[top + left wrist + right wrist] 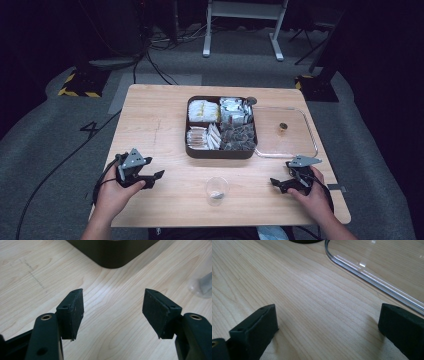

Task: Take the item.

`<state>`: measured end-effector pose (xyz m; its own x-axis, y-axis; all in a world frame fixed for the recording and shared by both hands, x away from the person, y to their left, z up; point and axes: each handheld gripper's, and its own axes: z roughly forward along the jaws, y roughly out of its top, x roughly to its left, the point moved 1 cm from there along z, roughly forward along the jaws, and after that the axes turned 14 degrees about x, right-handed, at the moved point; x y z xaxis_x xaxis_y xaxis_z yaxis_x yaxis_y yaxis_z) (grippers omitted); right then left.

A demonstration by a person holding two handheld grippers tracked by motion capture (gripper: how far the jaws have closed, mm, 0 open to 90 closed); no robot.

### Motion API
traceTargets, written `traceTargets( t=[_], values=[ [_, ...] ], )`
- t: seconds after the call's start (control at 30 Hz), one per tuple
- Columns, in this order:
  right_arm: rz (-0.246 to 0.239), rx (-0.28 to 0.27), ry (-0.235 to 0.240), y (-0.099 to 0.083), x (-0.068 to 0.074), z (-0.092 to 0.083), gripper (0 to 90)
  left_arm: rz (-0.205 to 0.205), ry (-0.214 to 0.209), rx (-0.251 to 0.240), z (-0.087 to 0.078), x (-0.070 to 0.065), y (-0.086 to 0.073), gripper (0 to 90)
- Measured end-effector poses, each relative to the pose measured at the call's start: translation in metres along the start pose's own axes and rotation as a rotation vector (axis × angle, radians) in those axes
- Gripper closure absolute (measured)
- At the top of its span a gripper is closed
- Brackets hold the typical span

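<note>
High view is showing a wooden counter (160,125) with a dark four-compartment tray (221,151) sitting in the middle, each section holding packets of some kind. A clear lid (300,150) is lying flat just to the tray's right, touching its corner, with a small brown knob (283,127) on it. A clear plastic cup (217,190) is standing upright near the front edge, between the two hands, with something small and grey in the bottom.

The left gripper (150,176) is sitting low at the front left, jaws spread apart and gripping nothing. In the left gripper view they're framing bare wood, with the tray corner (112,255) ahead and the cup (201,287) off at the right edge.

The right gripper (280,184) is resting at the front right, jaws released too. The right gripper view is showing bare counter between its jaws and the lid's rim (372,277) just ahead.
</note>
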<state>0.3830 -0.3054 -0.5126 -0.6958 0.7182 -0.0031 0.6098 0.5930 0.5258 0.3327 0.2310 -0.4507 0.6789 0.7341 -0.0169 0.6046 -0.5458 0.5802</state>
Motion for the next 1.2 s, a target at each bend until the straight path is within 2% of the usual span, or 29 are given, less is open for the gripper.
traceTargets(
  t=[0.17, 0.5, 0.63, 0.7, 0.8, 0.97, 1.03, 1.07, 1.2],
  values=[
    [-0.001, 0.0, 0.0, 0.0, 0.0, 0.0, 2.4, -0.016, 0.031, 0.042, 0.005, 0.009, -0.011, 33.7],
    [-0.004, 0.001, 0.001, 0.0, 0.0, 0.0, 2.4, -0.064, 0.029, 0.124, 0.021, 0.018, -0.037, 31.8],
    [-0.004, 0.0, 0.002, 0.0, 0.001, 0.0, 2.4, -0.054, 0.059, 0.166, 0.025, 0.02, -0.039, 30.6],
    [-0.005, 0.0, 0.002, 0.0, 0.001, 0.0, 2.4, -0.049, 0.06, 0.18, 0.027, 0.021, -0.039, 30.1],
    [-0.004, 0.0, 0.003, 0.0, 0.001, 0.0, 2.4, -0.071, 0.035, 0.186, 0.031, 0.022, -0.043, 29.4],
    [-0.005, 0.0, 0.002, 0.0, 0.001, 0.0, 2.4, -0.095, 0.028, 0.132, 0.034, 0.026, -0.048, 25.3],
    [-0.004, 0.0, 0.002, 0.0, 0.001, 0.0, 2.4, -0.076, 0.051, 0.103, 0.038, 0.03, -0.051, 18.2],
    [-0.005, 0.0, 0.002, 0.0, 0.001, 0.0, 2.4, -0.077, 0.048, 0.1, 0.039, 0.031, -0.05, 14.8],
    [-0.005, 0.0, 0.002, 0.0, 0.001, 0.0, 2.4, -0.07, 0.045, 0.104, 0.039, 0.032, -0.049, 13.6]
  ],
)
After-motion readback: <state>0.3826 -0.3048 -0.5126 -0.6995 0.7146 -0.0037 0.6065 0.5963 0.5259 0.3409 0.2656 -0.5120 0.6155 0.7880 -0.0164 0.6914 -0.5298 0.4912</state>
